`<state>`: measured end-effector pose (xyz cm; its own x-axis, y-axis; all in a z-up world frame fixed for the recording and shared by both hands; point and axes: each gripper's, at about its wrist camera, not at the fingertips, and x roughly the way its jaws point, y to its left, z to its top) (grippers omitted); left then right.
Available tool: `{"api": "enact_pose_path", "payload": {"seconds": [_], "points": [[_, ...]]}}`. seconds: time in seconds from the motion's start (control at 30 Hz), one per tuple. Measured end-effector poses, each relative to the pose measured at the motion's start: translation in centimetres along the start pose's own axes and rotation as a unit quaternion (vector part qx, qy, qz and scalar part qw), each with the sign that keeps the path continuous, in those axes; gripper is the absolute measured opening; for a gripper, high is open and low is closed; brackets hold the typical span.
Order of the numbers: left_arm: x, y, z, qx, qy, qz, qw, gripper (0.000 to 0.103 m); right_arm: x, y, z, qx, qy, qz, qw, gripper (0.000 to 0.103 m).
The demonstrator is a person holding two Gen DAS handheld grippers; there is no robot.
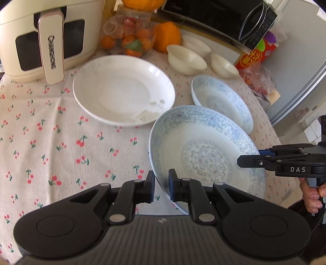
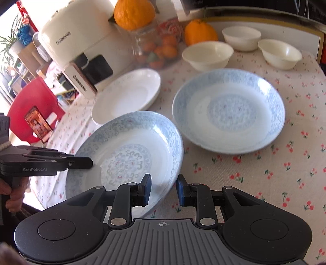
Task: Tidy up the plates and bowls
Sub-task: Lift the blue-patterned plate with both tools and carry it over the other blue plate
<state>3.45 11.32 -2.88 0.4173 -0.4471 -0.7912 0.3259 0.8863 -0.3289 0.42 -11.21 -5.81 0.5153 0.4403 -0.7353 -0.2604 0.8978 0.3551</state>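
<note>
A blue-patterned plate (image 1: 205, 155) (image 2: 126, 155) is held tilted above the cherry-print tablecloth. My left gripper (image 1: 162, 186) is shut on its near rim; it shows at the left of the right wrist view (image 2: 89, 162). My right gripper (image 2: 164, 189) straddles the plate's opposite rim with a gap at each pad; in the left wrist view it shows at the right (image 1: 240, 161). A second blue-patterned plate (image 1: 222, 102) (image 2: 228, 110) lies flat behind. A plain white plate (image 1: 124, 89) (image 2: 126, 93) lies to the left. Three cream bowls (image 1: 186, 59) (image 2: 207, 54) stand at the back.
A cream air fryer (image 1: 46, 38) (image 2: 79, 46) stands at the back left. A glass jar of small oranges (image 1: 130, 34) and large oranges (image 2: 200, 31) sit beside it. A black microwave (image 1: 220, 18) is behind. A red chair (image 2: 34, 102) stands beyond the table's left edge.
</note>
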Motion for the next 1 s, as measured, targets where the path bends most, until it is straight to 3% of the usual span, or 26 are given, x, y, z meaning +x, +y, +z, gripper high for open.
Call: {"api": "enact_pose_path", "payload": {"seconds": [0.53,1.0], "points": [[2.0,-3.6,3.3,0.009,-0.02,-0.001,0.9998,0.012,-2.2,-3.5,3.3,0.041,-0.048,-0.027,0.998,0.026],[5.9,-6.7,5.7,0.028,-0.015,0.016,0.9994,0.012,-1.9,-8.1,4.9,0.08,-0.053,-0.072,0.993,0.026]]}}
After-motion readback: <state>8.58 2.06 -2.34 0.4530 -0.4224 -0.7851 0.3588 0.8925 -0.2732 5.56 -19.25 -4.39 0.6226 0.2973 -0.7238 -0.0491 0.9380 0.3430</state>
